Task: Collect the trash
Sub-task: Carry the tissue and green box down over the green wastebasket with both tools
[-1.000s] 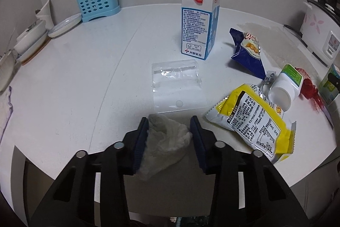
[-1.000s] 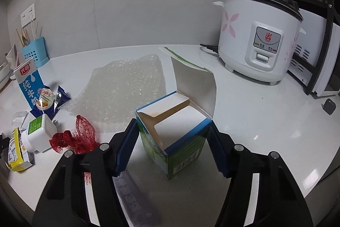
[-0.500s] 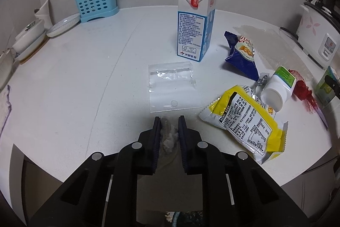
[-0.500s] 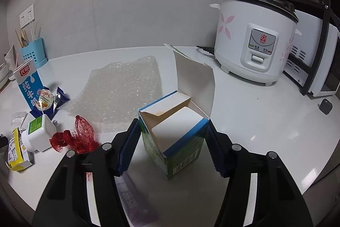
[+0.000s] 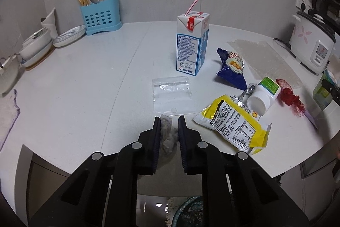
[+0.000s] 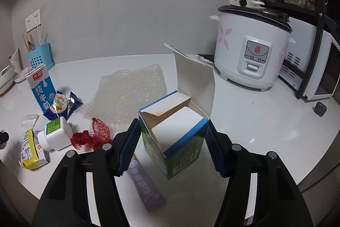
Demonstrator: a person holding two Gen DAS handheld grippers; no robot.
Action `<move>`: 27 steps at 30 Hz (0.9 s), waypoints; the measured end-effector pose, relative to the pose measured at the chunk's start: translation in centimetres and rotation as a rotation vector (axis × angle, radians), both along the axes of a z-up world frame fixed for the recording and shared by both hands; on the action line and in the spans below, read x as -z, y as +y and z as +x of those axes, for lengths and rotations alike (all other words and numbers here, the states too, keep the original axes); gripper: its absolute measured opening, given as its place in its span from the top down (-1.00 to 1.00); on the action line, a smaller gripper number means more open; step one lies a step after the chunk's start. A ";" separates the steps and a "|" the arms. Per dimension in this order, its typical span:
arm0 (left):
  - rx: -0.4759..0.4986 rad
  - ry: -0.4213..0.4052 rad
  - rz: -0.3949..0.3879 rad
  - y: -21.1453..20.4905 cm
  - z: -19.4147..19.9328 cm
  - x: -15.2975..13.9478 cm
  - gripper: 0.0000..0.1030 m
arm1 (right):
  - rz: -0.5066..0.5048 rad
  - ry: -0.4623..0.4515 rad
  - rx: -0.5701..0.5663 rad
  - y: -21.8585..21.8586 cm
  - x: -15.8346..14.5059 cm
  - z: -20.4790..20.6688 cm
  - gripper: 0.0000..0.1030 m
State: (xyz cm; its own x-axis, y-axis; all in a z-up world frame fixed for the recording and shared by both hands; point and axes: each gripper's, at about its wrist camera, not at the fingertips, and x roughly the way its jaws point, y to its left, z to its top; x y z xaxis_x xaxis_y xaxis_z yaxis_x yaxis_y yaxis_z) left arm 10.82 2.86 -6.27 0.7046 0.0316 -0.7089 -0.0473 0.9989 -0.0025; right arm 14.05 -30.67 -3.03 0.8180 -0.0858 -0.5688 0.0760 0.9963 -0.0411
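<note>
In the left wrist view my left gripper (image 5: 169, 118) is shut on a crumpled white tissue (image 5: 169, 136), held just above the white counter's near edge. Beyond it lie a clear zip bag (image 5: 171, 90), a milk carton with a straw (image 5: 192, 44), a blue snack wrapper (image 5: 231, 69), a yellow packet (image 5: 235, 122), a white bottle (image 5: 263, 93) and red netting (image 5: 290, 97). My right gripper (image 6: 172, 122) is shut on an open green and blue box (image 6: 180, 142), its blue pads pressing both sides. A purple sachet (image 6: 144, 184) lies under the box. Bubble wrap (image 6: 127, 90) is spread behind.
A white rice cooker (image 6: 250, 46) stands at the back right with a dark rack and an oven (image 6: 318, 69) beside it. A blue utensil holder (image 5: 99, 14) and stacked bowls (image 5: 36, 48) occupy the far left. A bin (image 5: 187, 212) shows below the counter's edge.
My left jaws closed from around the tissue onto it, then drew it up and back from the counter. My right gripper rose a little with the box in it.
</note>
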 end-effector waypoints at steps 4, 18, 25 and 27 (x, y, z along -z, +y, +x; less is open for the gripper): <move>0.008 -0.024 -0.009 -0.2 -1.3 -0.9 0.69 | -0.013 -0.024 -0.016 0.9 -1.3 -1.6 -0.13; 0.063 -0.113 -0.012 -3.0 -8.4 -3.7 0.69 | -0.014 -0.086 -0.134 5.2 -4.0 -10.5 -0.13; 0.075 -0.148 -0.032 -4.5 -13.5 -2.8 0.69 | 0.033 -0.102 -0.185 6.8 -2.9 -16.9 -0.13; 0.081 -0.155 -0.040 -5.0 -14.8 -2.2 0.69 | 0.031 -0.108 -0.194 7.2 -2.1 -18.9 -0.13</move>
State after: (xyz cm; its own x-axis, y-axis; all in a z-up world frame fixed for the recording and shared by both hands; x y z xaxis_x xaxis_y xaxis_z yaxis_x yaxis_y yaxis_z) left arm -4.00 -2.13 -4.06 0.8049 -0.0554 -0.5908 0.0372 0.9984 -0.0429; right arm -4.85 -23.46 -0.94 0.8737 0.0948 -0.4772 -0.1147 0.9933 -0.0127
